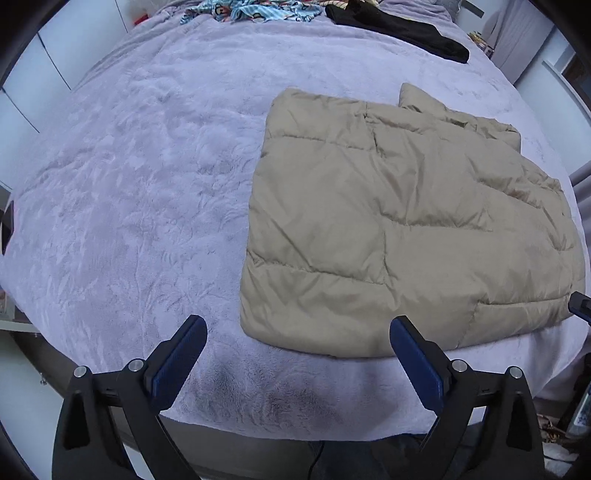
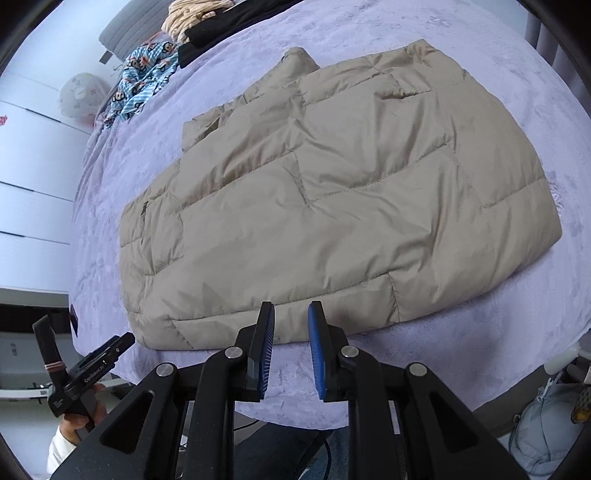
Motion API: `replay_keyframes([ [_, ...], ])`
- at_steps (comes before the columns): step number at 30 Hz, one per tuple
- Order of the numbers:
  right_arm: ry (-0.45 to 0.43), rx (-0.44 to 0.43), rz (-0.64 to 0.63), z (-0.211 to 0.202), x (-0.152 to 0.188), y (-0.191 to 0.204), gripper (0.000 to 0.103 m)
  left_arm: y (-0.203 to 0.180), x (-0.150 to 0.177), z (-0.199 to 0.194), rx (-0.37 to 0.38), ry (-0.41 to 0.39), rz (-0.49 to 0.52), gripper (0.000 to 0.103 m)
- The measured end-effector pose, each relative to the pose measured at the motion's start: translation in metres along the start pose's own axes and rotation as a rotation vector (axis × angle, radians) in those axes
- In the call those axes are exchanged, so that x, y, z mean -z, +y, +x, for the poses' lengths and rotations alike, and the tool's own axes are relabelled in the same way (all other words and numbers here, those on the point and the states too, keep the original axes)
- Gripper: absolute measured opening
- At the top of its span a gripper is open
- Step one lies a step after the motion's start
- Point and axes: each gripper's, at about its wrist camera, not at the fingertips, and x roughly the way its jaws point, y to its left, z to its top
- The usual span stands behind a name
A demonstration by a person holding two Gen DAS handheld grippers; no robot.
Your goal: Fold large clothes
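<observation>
The tan quilted jacket (image 1: 406, 221) lies folded into a flat block on the lilac blanket (image 1: 129, 184) of a bed, close to the near edge; in the left wrist view the left gripper (image 1: 298, 336) hangs over the bed's near edge with its blue-padded fingers (image 1: 177, 362) spread wide and nothing between them; the jacket's near left corner sits just ahead of the gap, and the right-hand finger overlaps the jacket's near edge in the picture, though whether it touches the cloth cannot be told; the left-hand finger stands over bare blanket.

In the right wrist view the right gripper (image 2: 291, 308) points down at the jacket's (image 2: 332, 184) near edge; its fingers (image 2: 316, 354) stand close together with a narrow gap, and no cloth is seen pinched in that gap; the fingertips lie right at the jacket's hem in the picture, contact unclear.

At the lower left of that view a hand (image 2: 79, 419) in a white sleeve holds the left gripper's black body (image 2: 92, 373), which bears white lettering that seems to read "GenRobot.AI"; a smaller label beneath it is too small to read.

At the far end of the bed lie a blue cartoon-print cloth (image 2: 144, 85) with monkey faces, a black garment (image 1: 402, 29) and a beige knit (image 2: 192, 18), all well apart from the jacket.
</observation>
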Motion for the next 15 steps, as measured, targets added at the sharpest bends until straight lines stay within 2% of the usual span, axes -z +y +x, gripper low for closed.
replay_keyframes([
  [6, 0.034, -0.023, -0.033, -0.002, -0.011, -0.012, 0.021, -0.024, -0.008, -0.006, -0.015, 0.000, -0.022, 0.100],
  [13, 0.067, -0.047, -0.083, -0.002, -0.027, -0.021, 0.021, -0.040, -0.009, -0.013, 0.009, -0.003, -0.048, 0.100],
  [14, 0.072, -0.050, -0.088, -0.002, -0.028, -0.021, 0.022, -0.041, -0.009, -0.013, 0.004, -0.003, -0.048, 0.100],
  [15, 0.079, -0.049, -0.093, 0.000, -0.028, -0.020, 0.028, -0.040, -0.011, -0.013, -0.002, -0.005, -0.051, 0.100],
])
